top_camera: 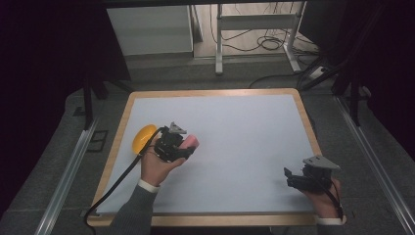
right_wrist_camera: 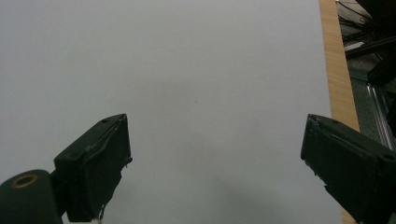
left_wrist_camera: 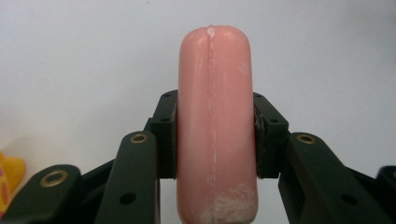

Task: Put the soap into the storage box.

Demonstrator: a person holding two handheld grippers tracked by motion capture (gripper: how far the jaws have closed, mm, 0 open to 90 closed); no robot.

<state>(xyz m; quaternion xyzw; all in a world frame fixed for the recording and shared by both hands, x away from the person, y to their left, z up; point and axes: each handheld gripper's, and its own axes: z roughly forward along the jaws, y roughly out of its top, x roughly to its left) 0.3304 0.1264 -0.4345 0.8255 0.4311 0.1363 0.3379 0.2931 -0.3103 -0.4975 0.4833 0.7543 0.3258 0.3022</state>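
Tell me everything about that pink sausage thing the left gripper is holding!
The pink sausage is a smooth, rounded toy-like cylinder, looking like plastic or rubber, with a seam along it and whitish scuffs near both ends. The left gripper clamps its middle between both pads, its rounded tip pointing past them. In the high view it sits over the white tabletop.
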